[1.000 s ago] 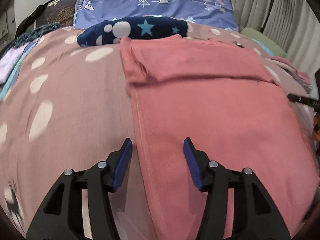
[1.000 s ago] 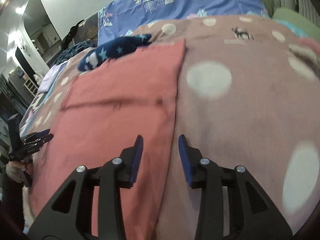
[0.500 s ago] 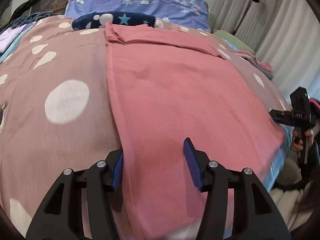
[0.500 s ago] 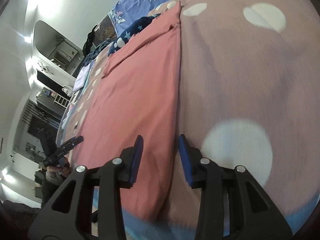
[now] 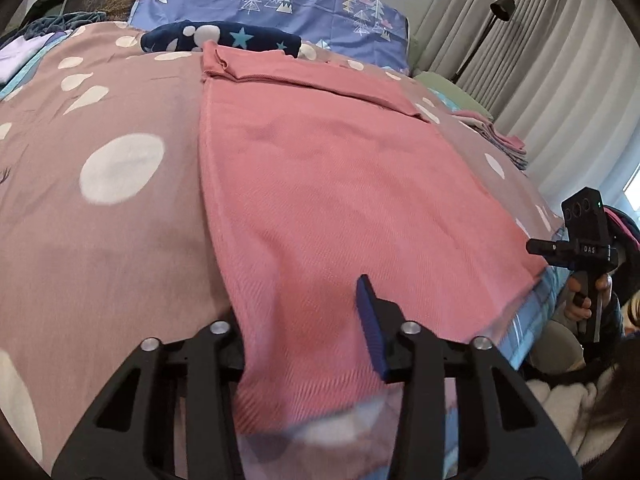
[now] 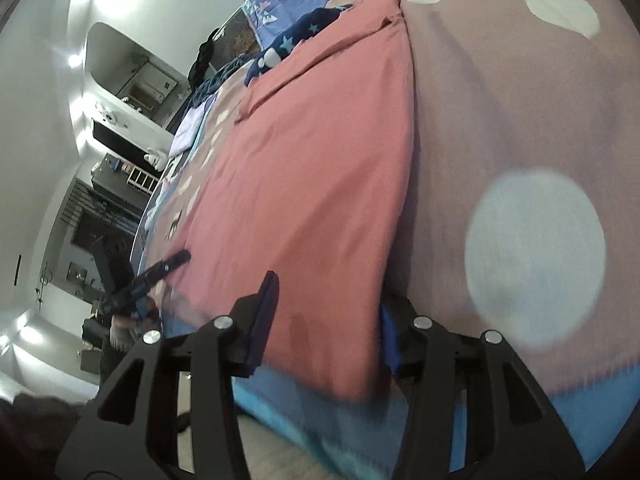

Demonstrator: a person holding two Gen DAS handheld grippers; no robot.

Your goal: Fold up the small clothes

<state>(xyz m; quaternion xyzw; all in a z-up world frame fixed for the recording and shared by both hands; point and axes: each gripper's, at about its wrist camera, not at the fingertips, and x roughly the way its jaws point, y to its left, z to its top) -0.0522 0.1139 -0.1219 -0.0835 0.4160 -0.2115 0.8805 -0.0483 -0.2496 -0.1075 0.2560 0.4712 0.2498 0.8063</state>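
Observation:
A pink garment (image 5: 340,184) lies flat on the dotted mauve bedspread (image 5: 100,220), its far end folded over; it also shows in the right wrist view (image 6: 312,168). My left gripper (image 5: 304,332) is open at the garment's near left corner, with the cloth between its jaws and the left finger hidden under the cloth edge. My right gripper (image 6: 324,320) is open at the near right corner, the cloth between its jaws. Each gripper shows in the other's view: the right one (image 5: 576,248), the left one (image 6: 160,272).
A navy star-print cloth (image 5: 224,38) and a blue pillow (image 5: 272,0) lie at the bed's head. Folded clothes (image 5: 492,132) sit at the right edge by the curtains (image 5: 560,60). The bed's near edge (image 6: 360,412) drops off just below the grippers.
Both grippers have drawn back along the garment's sides from its middle to its near corners at the bed's edge. The cloth edges now lie between their jaws.

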